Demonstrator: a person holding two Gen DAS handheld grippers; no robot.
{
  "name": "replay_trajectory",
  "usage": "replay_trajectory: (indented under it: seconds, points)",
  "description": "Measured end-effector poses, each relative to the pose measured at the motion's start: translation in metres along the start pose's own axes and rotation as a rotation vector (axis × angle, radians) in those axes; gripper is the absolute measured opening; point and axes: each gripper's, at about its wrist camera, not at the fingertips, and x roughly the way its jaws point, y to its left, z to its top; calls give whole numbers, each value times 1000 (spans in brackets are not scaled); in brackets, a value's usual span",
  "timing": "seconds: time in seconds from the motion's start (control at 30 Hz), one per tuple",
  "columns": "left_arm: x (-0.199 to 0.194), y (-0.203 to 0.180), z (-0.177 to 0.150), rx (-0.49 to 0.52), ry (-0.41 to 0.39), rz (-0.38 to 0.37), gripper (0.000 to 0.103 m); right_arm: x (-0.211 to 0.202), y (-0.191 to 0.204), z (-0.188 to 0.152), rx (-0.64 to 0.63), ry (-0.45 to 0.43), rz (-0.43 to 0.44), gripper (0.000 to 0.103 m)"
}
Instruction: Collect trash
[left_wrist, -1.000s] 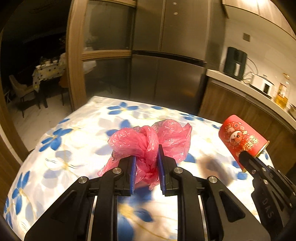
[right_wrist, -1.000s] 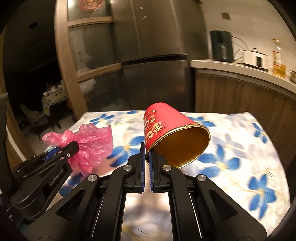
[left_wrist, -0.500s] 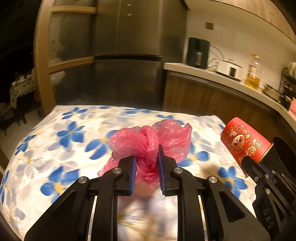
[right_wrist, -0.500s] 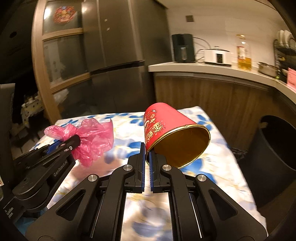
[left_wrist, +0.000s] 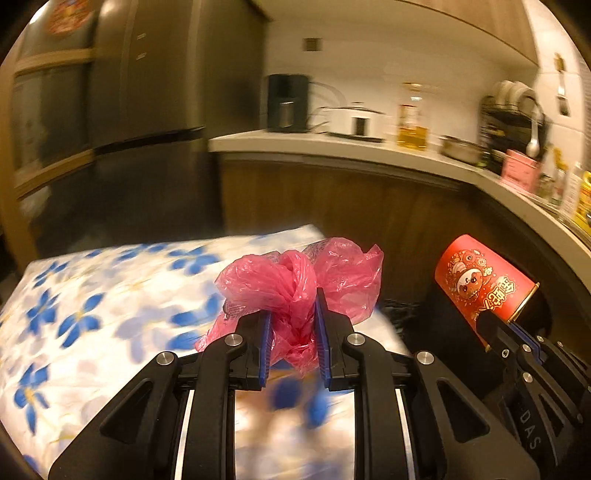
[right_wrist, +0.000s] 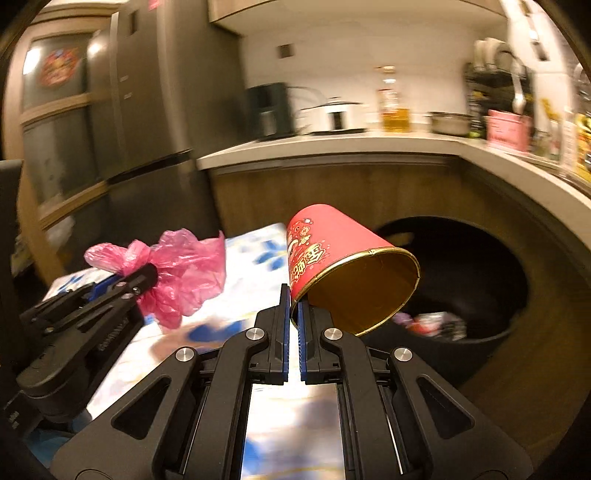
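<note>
Both grippers point forward and somewhat downward, side by side. The left gripper has its fingers clamped on a crumpled pink plastic bag, which bulges above and ahead of the fingertips, with a tail hanging down between them. The right gripper has its fingers nearly closed, pinching the rim of a red paper cup; the cup tilts up and to the right of the fingertips, its gold-lined mouth facing the camera. Ahead and to the right of the right fingers, below the cup, stands a dark round bin with some litter in its bottom, too blurred to identify. The worktop with the blue-flowered cloth lies below and left of both pairs of fingers, smeared by motion. Behind, the kitchen counter carries a white cooker, an oil bottle and other blurred items. In the left wrist view the cup's mouth is hidden and the right gripper is cut off at the frame edge. Compared with a second ago, both views have swung rightward: the flowered cloth filled the ground ahead then, and the bin has since come into sight, while both grips are unchanged.
</note>
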Motion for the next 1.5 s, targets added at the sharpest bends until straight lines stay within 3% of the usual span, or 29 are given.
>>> replay_trajectory:
  seconds: [0.2,0.47,0.53,0.57,0.6,0.67,0.97,1.03,1.13,1.33,1.5]
  points:
    - [15,-72,18,79,-26,-137,21,2,-61,12,64,-1,-101,4]
    - [38,-139,26,155,-24,-237,24,12,-114,21,110,11,-152,5]
    - [43,-145,25,158,-18,-250,28,13,-122,21,121,19,-151,9]
    - [45,-147,24,160,-13,-254,35,14,-128,21,128,25,-158,11]
    - [47,-148,23,162,-14,-253,47,15,-130,21,135,27,-159,19]
    - [48,-147,22,165,-18,-255,55,14,-135,19,147,25,-166,29]
    - [42,-120,12,108,10,-200,77,-3,-139,12,166,11,-204,62]
    - [34,-112,7,113,-1,-168,82,-9,-135,11,155,7,-214,77]
    - [20,-98,0,124,-16,-119,87,-20,-123,7,134,0,-244,92]
    - [-9,-68,-8,104,-1,-65,95,-39,-95,2,64,6,-292,94]
    - [-47,-49,-14,92,-42,-47,97,-62,-73,-2,24,-2,-298,94]
